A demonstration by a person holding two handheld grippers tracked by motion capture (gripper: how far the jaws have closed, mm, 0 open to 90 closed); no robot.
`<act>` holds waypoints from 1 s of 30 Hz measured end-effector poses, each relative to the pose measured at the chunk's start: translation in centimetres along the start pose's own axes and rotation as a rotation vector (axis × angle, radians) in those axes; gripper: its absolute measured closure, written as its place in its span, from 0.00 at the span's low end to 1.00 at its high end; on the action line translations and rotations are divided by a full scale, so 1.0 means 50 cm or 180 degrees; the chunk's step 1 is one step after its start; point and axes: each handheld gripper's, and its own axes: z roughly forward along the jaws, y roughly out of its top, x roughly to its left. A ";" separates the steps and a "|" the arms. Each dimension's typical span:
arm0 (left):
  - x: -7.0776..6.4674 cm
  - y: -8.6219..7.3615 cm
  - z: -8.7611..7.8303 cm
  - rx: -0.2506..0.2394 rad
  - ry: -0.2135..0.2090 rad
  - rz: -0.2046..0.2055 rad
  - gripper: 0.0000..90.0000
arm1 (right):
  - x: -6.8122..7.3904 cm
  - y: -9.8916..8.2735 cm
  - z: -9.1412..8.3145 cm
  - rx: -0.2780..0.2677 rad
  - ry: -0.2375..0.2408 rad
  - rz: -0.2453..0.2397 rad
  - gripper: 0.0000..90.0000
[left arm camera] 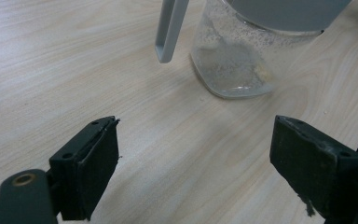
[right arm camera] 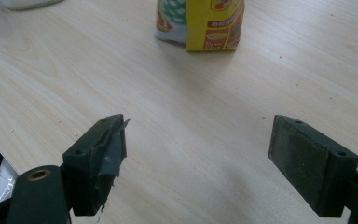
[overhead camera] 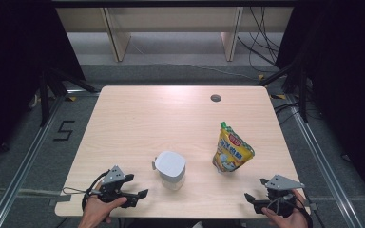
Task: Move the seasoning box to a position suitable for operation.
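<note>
1. The left gripper (overhead camera: 140, 189) sits at the near left edge of the light wooden table (overhead camera: 138, 118), held by the person's left hand (overhead camera: 96, 211), which comes in from the bottom of the high view and is partly cut off there.
2. Its jaws stand wide apart with nothing between them; in the left gripper view (left arm camera: 193, 158) only bare tabletop lies in the gap.
3. Just ahead of that gripper stands a clear glass jar (overhead camera: 172, 179) with a grey lid (overhead camera: 170, 165). It is near the jaws but apart from them.
4. In the left gripper view the jar (left arm camera: 233, 65) is cut off at the top, so the lid shows only as a grey band. A grey clip or handle (left arm camera: 170, 28) hangs down beside the jar; where it attaches lies outside the picture.
5. The glass looks cloudy and speckled inside, and what the residue is cannot be made out.
6. The right gripper (overhead camera: 255, 191) rests at the near right edge, in the person's right hand (overhead camera: 285, 216), also cropped by the bottom of the high view.
7. Its jaws are likewise spread wide and hold nothing. In the right gripper view (right arm camera: 196, 156) the pad on the left jaw looks torn and ragged.
8. A yellow stand-up pouch (overhead camera: 232, 151) with a green cap (overhead camera: 224, 125) stands upright beyond the right gripper, well apart from it. Its print is too small to read.
9. In the right gripper view only the pouch's lower part (right arm camera: 200, 23) can be seen.
</note>
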 end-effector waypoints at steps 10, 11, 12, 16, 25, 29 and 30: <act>0.001 0.002 0.000 0.0013 0.0068 0.0016 0.17 | -0.001 0.001 0.000 0.0013 0.0106 0.0036 0.23; 0.005 0.004 -0.002 -0.0001 0.0113 0.0112 0.17 | -0.002 0.002 -0.001 0.0009 0.0094 -0.0003 0.23; 0.005 0.004 -0.002 -0.0001 0.0113 0.0112 0.17 | -0.002 0.002 -0.001 0.0009 0.0094 -0.0003 0.23; 0.008 0.009 0.003 -0.0025 0.0184 0.0087 0.17 | -0.001 0.000 -0.003 -0.0035 -0.0003 0.0056 0.23; 0.029 0.034 0.029 -0.0204 0.0247 0.0088 0.17 | -0.002 -0.002 0.001 -0.0025 0.0010 0.0056 0.22; 0.029 0.045 0.043 -0.0232 0.0252 0.0190 0.21 | -0.003 -0.001 0.000 -0.0034 -0.0019 0.0031 0.22; 0.031 0.048 0.047 -0.0213 0.0257 0.0279 0.23 | -0.004 -0.001 0.000 -0.0048 -0.0035 0.0007 0.22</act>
